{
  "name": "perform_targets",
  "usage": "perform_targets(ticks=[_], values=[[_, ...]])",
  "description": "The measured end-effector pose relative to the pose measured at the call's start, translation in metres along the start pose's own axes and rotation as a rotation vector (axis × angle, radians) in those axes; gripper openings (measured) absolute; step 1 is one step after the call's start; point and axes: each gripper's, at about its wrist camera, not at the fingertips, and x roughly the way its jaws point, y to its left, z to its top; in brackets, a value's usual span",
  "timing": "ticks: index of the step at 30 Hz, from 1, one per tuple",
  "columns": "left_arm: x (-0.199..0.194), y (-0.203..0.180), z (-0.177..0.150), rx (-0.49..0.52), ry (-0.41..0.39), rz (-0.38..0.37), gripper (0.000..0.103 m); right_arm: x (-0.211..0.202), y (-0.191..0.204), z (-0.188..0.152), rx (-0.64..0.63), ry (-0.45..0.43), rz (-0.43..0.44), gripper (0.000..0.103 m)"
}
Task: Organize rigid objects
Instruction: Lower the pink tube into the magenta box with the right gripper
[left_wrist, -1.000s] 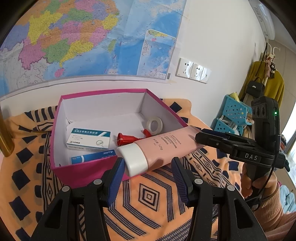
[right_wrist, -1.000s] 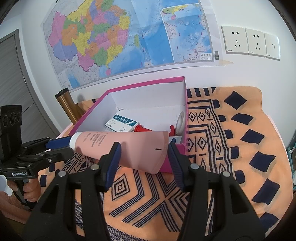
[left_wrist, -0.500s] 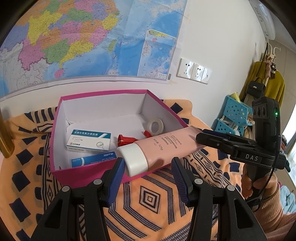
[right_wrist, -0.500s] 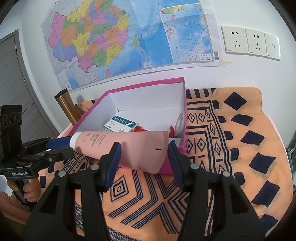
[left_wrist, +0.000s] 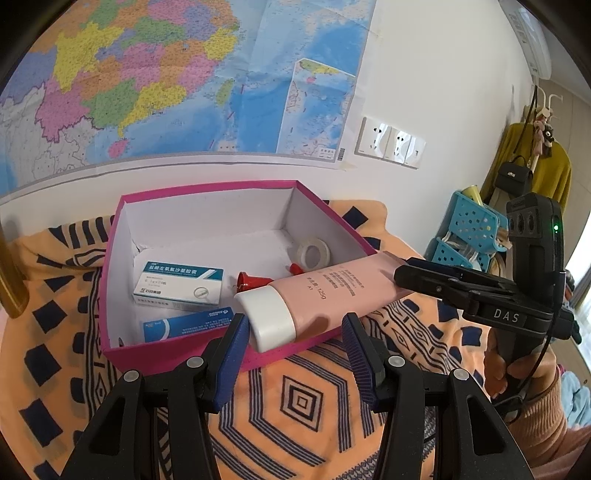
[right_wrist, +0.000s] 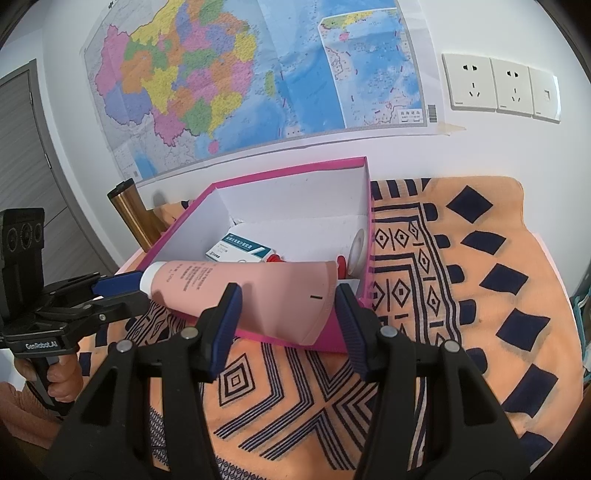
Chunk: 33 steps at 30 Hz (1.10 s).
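A pink tube (left_wrist: 332, 291) (right_wrist: 258, 291) with a white cap (left_wrist: 267, 317) hangs across the front edge of the magenta box (left_wrist: 207, 186) (right_wrist: 288, 170). My right gripper (right_wrist: 288, 291) (left_wrist: 400, 271) is shut on the tube's flat end. My left gripper (left_wrist: 295, 319) (right_wrist: 142, 291) has the cap between its fingertips. The left pad lies against the cap, but contact on the other side is unclear. In the box lie a white and blue carton (left_wrist: 179, 282) (right_wrist: 240, 247), a blue carton (left_wrist: 188, 323), a red piece (left_wrist: 255, 280) and a tape roll (left_wrist: 314, 253) (right_wrist: 358, 251).
The box stands on an orange blanket with dark patterns (left_wrist: 303, 398) (right_wrist: 461, 295), against a wall with a map. A golden post (right_wrist: 133, 210) rises left of the box. Blue baskets (left_wrist: 469, 229) stand at the far right. A hand (right_wrist: 55, 376) (left_wrist: 517, 369) grips each handle.
Nearly nothing: the tube stays over the box's front edge between both grippers. The left wrist view has shifted only slightly.
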Motion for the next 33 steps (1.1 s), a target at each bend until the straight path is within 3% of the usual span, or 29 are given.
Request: perform_targets(ticks=[33], values=[[0.006, -0.001, 0.008, -0.008, -0.003, 0.015, 0.052, 0.007, -0.004, 0.012, -0.004, -0.009, -0.009, 0.055]])
